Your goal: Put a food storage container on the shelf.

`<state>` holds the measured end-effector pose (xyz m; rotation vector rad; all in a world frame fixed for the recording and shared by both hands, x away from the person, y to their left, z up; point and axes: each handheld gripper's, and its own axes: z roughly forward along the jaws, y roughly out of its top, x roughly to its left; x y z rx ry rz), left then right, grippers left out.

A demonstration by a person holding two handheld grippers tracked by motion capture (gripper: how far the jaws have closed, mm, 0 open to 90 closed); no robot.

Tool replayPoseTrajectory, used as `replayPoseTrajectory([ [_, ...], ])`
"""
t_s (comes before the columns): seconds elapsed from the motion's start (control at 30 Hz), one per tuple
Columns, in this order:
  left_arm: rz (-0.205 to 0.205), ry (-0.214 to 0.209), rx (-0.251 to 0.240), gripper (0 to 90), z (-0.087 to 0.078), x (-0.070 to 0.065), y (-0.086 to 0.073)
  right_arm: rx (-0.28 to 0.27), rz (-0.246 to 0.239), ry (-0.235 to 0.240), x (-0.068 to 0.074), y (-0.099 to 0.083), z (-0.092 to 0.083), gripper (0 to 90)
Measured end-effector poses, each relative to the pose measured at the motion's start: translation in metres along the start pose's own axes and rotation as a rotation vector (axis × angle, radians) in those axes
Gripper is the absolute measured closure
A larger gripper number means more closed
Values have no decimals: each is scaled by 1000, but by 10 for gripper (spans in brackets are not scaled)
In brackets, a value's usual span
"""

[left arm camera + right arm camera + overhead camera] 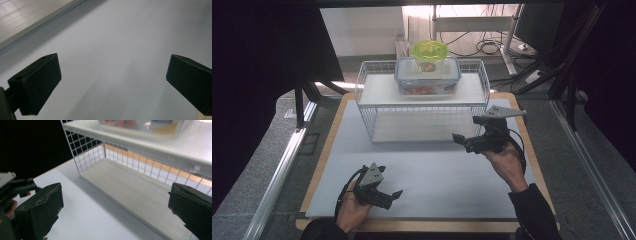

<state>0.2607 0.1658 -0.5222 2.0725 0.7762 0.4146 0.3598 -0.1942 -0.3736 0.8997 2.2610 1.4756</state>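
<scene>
A white wire rack (422,107) with two shelves stands at the back of the table. On its top shelf sits a clear food box with a blue-rimmed lid (427,82), and a round tub with a green lid (429,50) rests on that box. My right gripper (466,131) hovers in front of the rack's right end, open and holding nothing. In the right gripper view, the right gripper (115,200) faces the bare lower shelf (130,187). My left gripper (391,181) rests low near the front left of the mat, open. Between its jaws lies bare mat (113,72).
A pale grey mat (432,175) covers a wooden tabletop (327,150). A metal rail (277,175) runs along the left side, and cables and a stand lie on the floor behind the rack. The room is dark on both sides.
</scene>
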Motion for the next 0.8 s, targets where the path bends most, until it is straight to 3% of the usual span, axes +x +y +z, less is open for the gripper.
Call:
replayPoseTrajectory([
  [0.1, -10, 8, -13, 0, -1, 0, 0, 13, 6, -9, 1, -18, -4, 0],
  [0.23, -18, 12, -20, 0, -2, 2, 0, 28, -20, -27, 4, -44, -8, 1],
  [0.37, -3, 27, 6, 0, 0, 1, -1, 46, -45, -49, 8, -72, -10, 4],
  [0.53, 24, 52, 21, 0, 1, -1, 0, 127, -35, -77, 10, -109, -9, 4],
  [0.6, 19, 49, 20, 0, 1, -1, -1, 152, -37, -109, 8, -122, -11, 8],
  [0.8, 16, 42, 18, 0, 2, -1, 0, 209, 4, -142, 0, -138, -8, 9],
])
